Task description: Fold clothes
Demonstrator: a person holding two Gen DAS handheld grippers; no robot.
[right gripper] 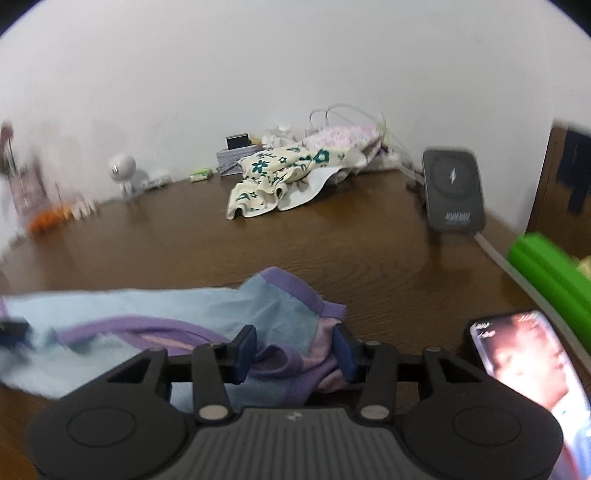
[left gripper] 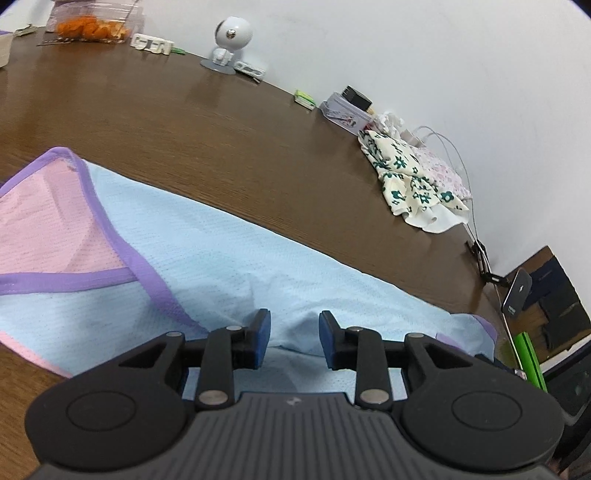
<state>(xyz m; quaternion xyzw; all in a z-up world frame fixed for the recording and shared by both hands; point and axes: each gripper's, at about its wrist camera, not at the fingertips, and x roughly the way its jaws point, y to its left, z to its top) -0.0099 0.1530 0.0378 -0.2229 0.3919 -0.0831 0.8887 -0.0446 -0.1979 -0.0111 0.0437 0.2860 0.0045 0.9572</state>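
A light blue garment (left gripper: pixel 207 251) with purple trim and a pink panel (left gripper: pixel 44 229) lies spread on the brown table (left gripper: pixel 221 122). My left gripper (left gripper: pixel 294 338) hovers low over its blue cloth with the jaws apart; a soft ridge of fabric lies between them, untouched by the pads. In the right wrist view the same garment (right gripper: pixel 147 314) ends in a bunched corner with a purple hem (right gripper: pixel 295 284). My right gripper (right gripper: pixel 295 350) stands open around that bunched purple and pink cloth, and its pads do not press on it.
A heap of floral clothes (right gripper: pixel 280 173) lies at the table's far edge by the wall, with a dark charger (right gripper: pixel 452 192) to its right. A lit phone (right gripper: pixel 528 373) rests beside my right gripper. A green object (right gripper: pixel 546 266), a white round figure (left gripper: pixel 231 40) and a tub of oranges (left gripper: pixel 92 27) line the edges.
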